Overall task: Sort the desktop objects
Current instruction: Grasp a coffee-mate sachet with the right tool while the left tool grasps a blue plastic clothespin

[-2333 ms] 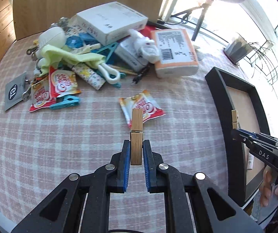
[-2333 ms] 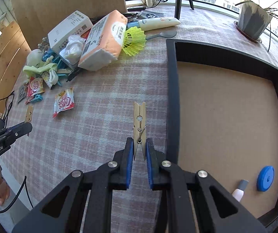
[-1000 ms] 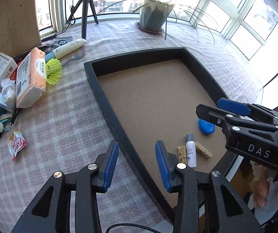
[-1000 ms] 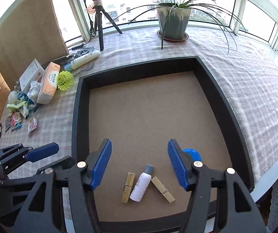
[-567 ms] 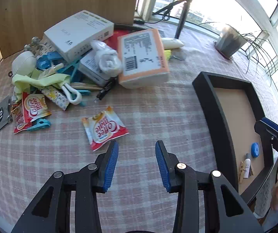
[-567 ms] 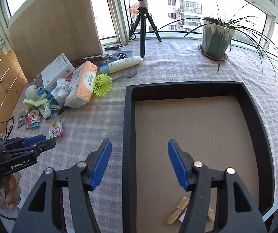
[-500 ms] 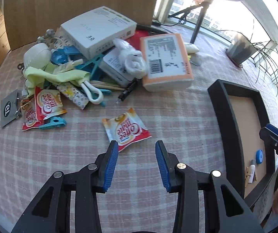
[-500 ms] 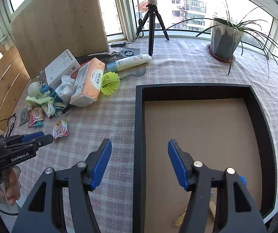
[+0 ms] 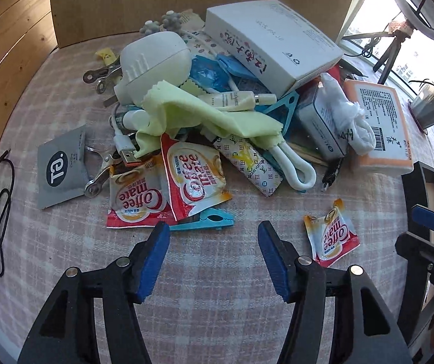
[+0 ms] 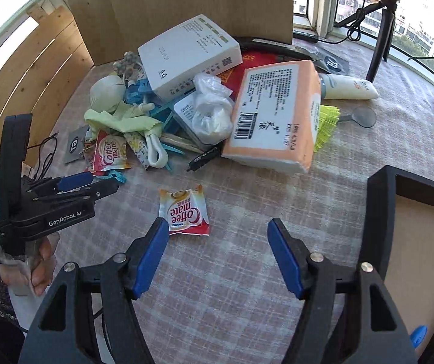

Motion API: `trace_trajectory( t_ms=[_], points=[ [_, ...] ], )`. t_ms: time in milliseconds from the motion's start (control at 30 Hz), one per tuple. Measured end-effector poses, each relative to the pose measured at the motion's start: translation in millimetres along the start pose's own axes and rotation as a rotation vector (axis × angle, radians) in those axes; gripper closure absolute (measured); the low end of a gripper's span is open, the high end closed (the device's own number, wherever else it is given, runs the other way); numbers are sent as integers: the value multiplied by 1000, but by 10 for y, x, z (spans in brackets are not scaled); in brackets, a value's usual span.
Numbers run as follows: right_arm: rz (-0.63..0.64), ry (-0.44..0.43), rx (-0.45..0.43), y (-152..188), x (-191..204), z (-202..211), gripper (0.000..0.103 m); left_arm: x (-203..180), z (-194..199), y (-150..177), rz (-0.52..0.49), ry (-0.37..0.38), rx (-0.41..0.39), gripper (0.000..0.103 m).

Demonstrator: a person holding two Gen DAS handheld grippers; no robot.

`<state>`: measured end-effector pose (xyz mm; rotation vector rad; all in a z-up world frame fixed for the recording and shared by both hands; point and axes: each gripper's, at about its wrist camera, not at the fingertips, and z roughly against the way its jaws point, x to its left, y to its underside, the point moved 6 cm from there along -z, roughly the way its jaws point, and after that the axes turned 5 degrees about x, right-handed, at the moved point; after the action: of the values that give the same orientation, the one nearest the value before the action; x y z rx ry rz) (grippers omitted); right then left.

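Black tray (image 10: pixel 381 209) at the worktop's right edge holds a blue disc (image 10: pixel 418 335); left claw (image 9: pixel 214 256) and right claw (image 10: pixel 217 254) both spread, empty, near a lone red Coffee-mate sachet (image 10: pixel 184 212).

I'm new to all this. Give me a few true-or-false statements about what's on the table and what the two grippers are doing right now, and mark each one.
1. Both grippers are open and hold nothing. True: the left gripper and right gripper are both spread with nothing between them.
2. One Coffee-mate sachet lies apart from the pile. True.
3. A teal clothespin sits on top of the white box. False: it lies on the tablecloth, partly tucked under the sachets at the pile's near edge.
4. The black tray is heaped with sachets. False: only a bit of something blue shows inside the part in view.
5. A yellow-green cloth is draped over the pile. True.
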<state>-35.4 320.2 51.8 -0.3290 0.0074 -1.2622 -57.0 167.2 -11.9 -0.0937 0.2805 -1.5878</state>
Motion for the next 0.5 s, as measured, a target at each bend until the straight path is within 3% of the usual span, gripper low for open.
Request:
trace_trajectory(
  t_ms=[300, 500],
  points=[
    [47, 108, 102, -77, 257, -619, 32, 17, -232, -95, 10, -46, 2, 39],
    [83, 154, 123, -28, 280, -785, 27, 46, -341, -73, 10, -66, -20, 49]
  ],
)
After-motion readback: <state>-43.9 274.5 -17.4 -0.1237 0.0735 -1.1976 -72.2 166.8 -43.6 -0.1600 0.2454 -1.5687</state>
